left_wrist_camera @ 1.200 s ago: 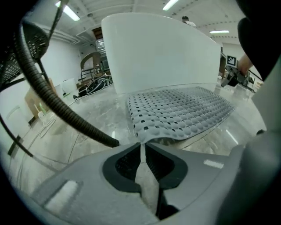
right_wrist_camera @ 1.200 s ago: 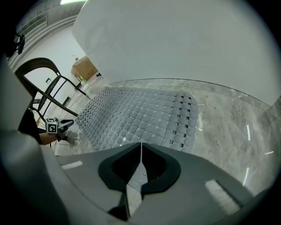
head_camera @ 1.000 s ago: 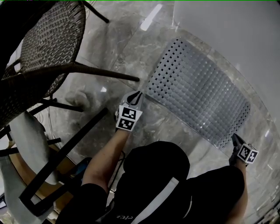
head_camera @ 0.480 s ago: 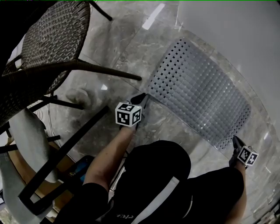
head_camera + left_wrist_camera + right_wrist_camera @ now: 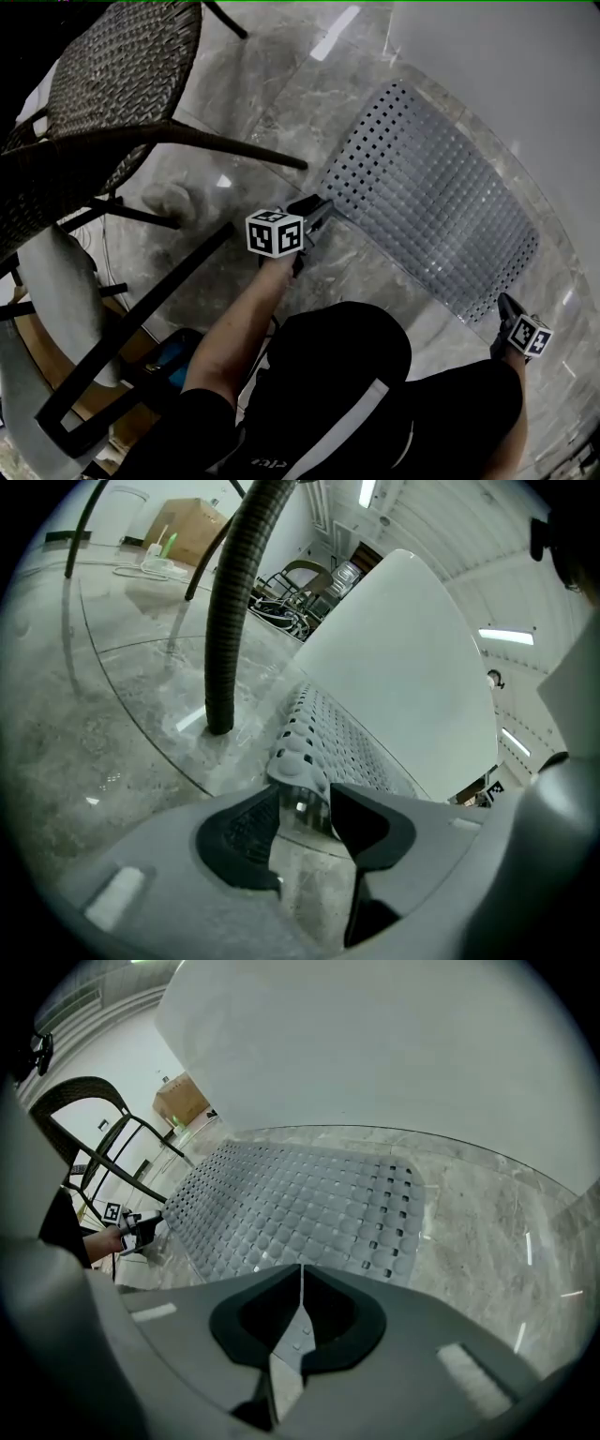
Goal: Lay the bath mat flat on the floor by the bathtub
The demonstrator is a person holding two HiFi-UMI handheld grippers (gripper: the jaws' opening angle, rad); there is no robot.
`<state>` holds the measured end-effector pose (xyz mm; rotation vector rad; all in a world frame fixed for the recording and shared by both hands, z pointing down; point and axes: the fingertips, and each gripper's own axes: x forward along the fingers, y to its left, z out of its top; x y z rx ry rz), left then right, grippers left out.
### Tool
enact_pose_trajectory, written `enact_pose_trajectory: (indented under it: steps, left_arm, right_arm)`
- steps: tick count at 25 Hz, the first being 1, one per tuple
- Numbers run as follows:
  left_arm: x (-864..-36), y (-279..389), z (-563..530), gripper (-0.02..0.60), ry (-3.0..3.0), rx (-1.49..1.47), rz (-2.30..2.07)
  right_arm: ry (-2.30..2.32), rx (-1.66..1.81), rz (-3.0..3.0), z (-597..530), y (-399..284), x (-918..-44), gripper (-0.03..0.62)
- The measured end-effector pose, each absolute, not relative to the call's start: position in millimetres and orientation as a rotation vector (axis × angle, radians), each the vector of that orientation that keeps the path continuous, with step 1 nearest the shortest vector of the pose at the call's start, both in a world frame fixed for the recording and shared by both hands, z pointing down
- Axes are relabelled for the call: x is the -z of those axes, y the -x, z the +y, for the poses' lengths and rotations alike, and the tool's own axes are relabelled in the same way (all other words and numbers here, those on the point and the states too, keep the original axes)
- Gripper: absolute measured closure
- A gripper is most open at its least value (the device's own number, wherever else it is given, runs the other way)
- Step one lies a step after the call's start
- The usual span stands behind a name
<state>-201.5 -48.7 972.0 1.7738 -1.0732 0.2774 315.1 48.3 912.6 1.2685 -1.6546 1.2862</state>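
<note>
The grey perforated bath mat [image 5: 431, 197] lies on the marble floor along the white bathtub wall [image 5: 506, 75]. My left gripper [image 5: 314, 211] is at the mat's near left corner. In the left gripper view its jaws [image 5: 302, 803] have just been opening, and the mat corner [image 5: 298, 761] sits loosely between the pads. My right gripper [image 5: 506, 305] is at the mat's near right corner. In the right gripper view it [image 5: 301, 1274] is shut on the thin mat edge, and the mat [image 5: 300, 1204] spreads flat ahead of it.
A dark wicker chair [image 5: 103, 84] stands at the left, with one leg [image 5: 230, 621] planted on the floor just beyond the mat's left corner. A pale fluffy item [image 5: 173, 202] and a black frame bar [image 5: 141, 328] lie on the floor to the left. A cardboard box [image 5: 192, 527] stands far off.
The left gripper rolled, turning its marker cube to another face, and its tip shifted right along the mat corner. Its jaws opened. The right gripper and the mat's far side kept still.
</note>
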Motion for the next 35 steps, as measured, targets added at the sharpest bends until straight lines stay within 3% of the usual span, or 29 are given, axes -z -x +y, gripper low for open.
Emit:
enact_pose_trajectory:
  steps: [9,12,20,27,35]
  left_arm:
    - [-978.4,215.3,-77.3,0.39,-1.756,-0.27,-1.097]
    - [-960.1,217.0,-89.0,0.451,-1.888,-0.366,-1.156]
    - [-928.4,202.2,-114.9,0.474,-2.046,-0.358,-1.195]
    - [-974.6,201.1,-104.8,0.543,-2.042,-0.751,-1.188]
    - [-983.9,207.1,-95.0,0.548,-1.922,-0.72,-1.233]
  right_arm:
    - [-1.253,-1.289,-1.643,54.4,-318.0,-916.6,0.585]
    - [-1.257,-1.291,-1.642,57.3,-319.8,-918.3,0.585]
    - [-1.273,-1.289,-1.66,52.9,-318.8,-916.1,0.585]
    - [-1.258,-1.299,-1.65,56.3,-318.1,-921.0,0.585]
    - [-1.255,-1.313,-1.645,59.2,-320.0,-928.1,0.585]
